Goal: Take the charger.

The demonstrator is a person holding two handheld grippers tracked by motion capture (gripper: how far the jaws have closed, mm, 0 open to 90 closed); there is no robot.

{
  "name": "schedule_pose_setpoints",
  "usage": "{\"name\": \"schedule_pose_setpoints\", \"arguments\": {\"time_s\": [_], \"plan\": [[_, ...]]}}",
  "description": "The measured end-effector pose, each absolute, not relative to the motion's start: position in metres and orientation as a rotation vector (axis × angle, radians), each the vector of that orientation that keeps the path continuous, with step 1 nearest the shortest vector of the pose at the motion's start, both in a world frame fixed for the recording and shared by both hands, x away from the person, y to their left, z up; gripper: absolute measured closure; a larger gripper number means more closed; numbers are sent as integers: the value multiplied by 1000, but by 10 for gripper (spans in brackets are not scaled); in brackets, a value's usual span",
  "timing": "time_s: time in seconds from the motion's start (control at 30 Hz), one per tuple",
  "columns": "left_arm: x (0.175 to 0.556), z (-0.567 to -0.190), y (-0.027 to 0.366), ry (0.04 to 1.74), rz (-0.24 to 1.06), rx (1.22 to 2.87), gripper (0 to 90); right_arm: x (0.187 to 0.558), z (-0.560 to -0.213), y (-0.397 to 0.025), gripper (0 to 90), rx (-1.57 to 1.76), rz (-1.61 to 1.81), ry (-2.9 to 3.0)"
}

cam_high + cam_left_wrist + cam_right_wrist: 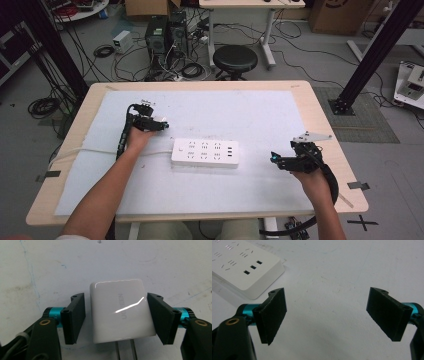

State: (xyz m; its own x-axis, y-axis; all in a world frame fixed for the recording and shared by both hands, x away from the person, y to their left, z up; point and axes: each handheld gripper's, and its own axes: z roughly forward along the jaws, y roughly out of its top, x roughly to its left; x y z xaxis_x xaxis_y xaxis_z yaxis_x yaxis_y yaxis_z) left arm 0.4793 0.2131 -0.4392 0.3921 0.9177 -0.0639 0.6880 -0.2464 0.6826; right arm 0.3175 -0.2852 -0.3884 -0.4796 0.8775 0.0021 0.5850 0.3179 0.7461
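While the power strip (205,153) lies mid-worktop (310,107), long axis 9 to 3 o'clock, the charger (121,310) rests between the left gripper (116,317)'s parted fingers (74,318), prongs toward 6 o'clock in the left gripper view. Right gripper (334,315): fingers apart, empty.

The power strip (205,153) sits on the mat (260,115) about mid-counter (320,107), with its cord (100,151) running off to the left edge. The left claw (162,125) is just behind the strip's left end, and a charger (122,310) lies on the mat between its jaws, prongs toward the camera. The right claw (274,160) is off to the strip's right, a little apart, and there's a stool (235,60) on the floor behind the counter.
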Motion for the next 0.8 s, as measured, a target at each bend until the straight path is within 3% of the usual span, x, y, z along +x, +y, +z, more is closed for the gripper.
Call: {"name": "schedule_pose_setpoints", "arguments": {"time_s": [0.27, 0.8], "plan": [[477, -438, 214, 1360, 476, 2015, 422, 316, -386, -285, 168, 1292, 981, 2185], [446, -410, 223, 1287, 533, 1917, 426, 307, -379, -282, 168, 1270, 1000, 2176]]}}
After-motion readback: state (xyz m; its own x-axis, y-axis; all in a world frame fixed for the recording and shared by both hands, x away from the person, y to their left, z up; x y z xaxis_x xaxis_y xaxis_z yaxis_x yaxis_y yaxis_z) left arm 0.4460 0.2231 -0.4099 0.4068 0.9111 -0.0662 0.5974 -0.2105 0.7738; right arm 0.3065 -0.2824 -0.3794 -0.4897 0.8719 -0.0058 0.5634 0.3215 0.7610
